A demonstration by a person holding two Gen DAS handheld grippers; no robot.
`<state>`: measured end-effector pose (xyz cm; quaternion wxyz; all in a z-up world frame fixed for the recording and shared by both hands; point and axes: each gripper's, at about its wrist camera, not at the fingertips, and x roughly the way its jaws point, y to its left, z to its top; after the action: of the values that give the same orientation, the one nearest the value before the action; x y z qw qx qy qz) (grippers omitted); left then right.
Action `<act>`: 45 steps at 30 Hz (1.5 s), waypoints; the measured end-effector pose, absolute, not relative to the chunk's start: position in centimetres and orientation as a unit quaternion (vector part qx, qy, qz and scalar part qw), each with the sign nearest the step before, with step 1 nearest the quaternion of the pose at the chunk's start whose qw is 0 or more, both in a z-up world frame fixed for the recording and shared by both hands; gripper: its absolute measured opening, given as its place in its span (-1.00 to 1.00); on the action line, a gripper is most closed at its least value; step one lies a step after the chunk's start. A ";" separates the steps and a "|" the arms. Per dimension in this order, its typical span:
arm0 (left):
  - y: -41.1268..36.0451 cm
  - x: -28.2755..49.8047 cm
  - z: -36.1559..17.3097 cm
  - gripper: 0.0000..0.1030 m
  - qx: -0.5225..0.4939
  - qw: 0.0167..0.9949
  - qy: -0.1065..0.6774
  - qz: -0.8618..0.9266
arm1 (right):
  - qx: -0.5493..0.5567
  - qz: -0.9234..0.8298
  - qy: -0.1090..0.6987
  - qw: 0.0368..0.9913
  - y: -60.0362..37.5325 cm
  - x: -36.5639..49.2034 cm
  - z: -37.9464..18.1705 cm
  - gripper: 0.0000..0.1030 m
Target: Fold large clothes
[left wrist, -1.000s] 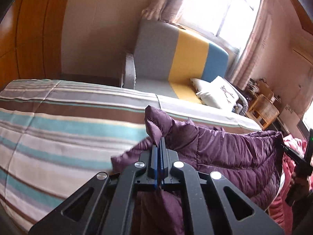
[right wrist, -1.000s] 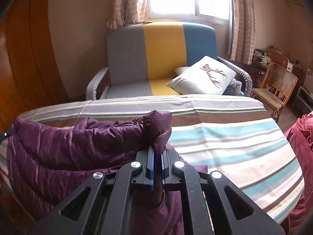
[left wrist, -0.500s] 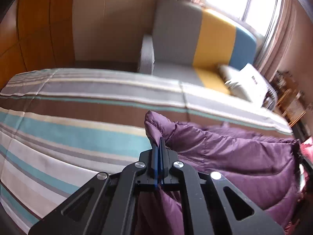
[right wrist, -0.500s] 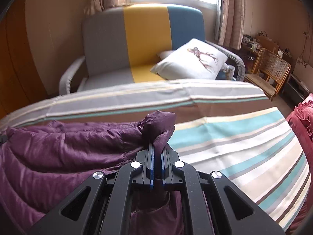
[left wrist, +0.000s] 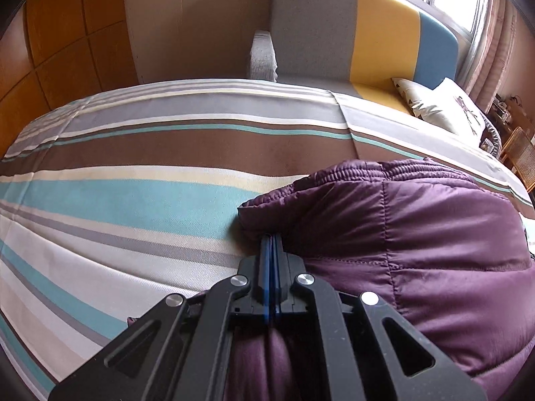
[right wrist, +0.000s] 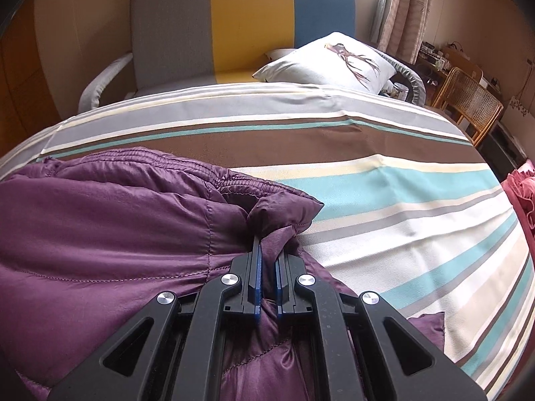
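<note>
A purple quilted down jacket (left wrist: 418, 250) lies on the striped bed cover (left wrist: 133, 200). In the left wrist view my left gripper (left wrist: 271, 239) is shut on the jacket's left corner, low over the bed. In the right wrist view my right gripper (right wrist: 267, 249) is shut on a bunched fold at the right corner of the jacket (right wrist: 117, 227). The jacket spreads between the two grippers, and its elastic hem faces the far side of the bed (right wrist: 418, 217).
A grey, yellow and blue sofa (right wrist: 240, 26) with a white deer cushion (right wrist: 334, 61) stands behind the bed. A rattan chair (right wrist: 468, 100) is at the right. Red cloth (right wrist: 525, 193) lies at the bed's right edge. Wooden panels (left wrist: 67, 43) line the left wall.
Both grippers have moved down and forward with the jacket still held. The jacket, hanging raised between them before, now lies spread on the bed cover.
</note>
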<state>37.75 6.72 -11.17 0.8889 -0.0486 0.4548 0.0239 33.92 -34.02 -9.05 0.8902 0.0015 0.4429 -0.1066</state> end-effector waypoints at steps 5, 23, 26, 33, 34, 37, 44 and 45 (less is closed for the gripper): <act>6.9 37.6 -10.6 -0.87 -0.051 0.886 0.460 0.028 | 0.004 -0.112 0.448 0.887 -34.2 34.1 -8.5 -0.79; 5.5 29.9 -3.9 -0.21 -0.093 0.921 0.377 -0.014 | 0.029 -0.079 0.381 0.921 -29.3 28.0 -2.5 0.20; 4.1 28.6 -4.4 -0.21 -0.088 0.920 0.381 -0.033 | 0.038 -0.067 0.381 0.921 -27.8 26.6 -2.6 0.20; 2.1 27.7 -6.3 -0.20 -0.063 0.915 0.395 -0.045 | 0.033 -0.060 0.390 0.918 -25.7 24.7 -4.5 0.20; 2.0 27.6 -6.6 -0.19 -0.061 0.915 0.396 -0.044 | 0.032 -0.061 0.392 0.918 -25.7 24.8 -4.8 0.20; 2.1 27.9 -7.7 -0.16 -0.060 0.913 0.402 -0.043 | 0.032 -0.058 0.402 0.913 -26.0 25.3 -5.9 0.20; 1.8 28.1 -9.3 -0.16 -0.056 0.914 0.401 -0.044 | 0.027 -0.051 0.402 0.914 -25.9 25.9 -8.4 0.20; 1.8 28.1 -9.4 -0.16 -0.055 0.914 0.399 -0.044 | 0.029 -0.051 0.403 0.914 -26.0 26.0 -8.5 0.20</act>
<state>28.08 1.81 -9.45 0.9140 -0.0553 0.3994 -0.0439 26.04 -25.97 -8.54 0.9135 0.0289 0.4025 -0.0507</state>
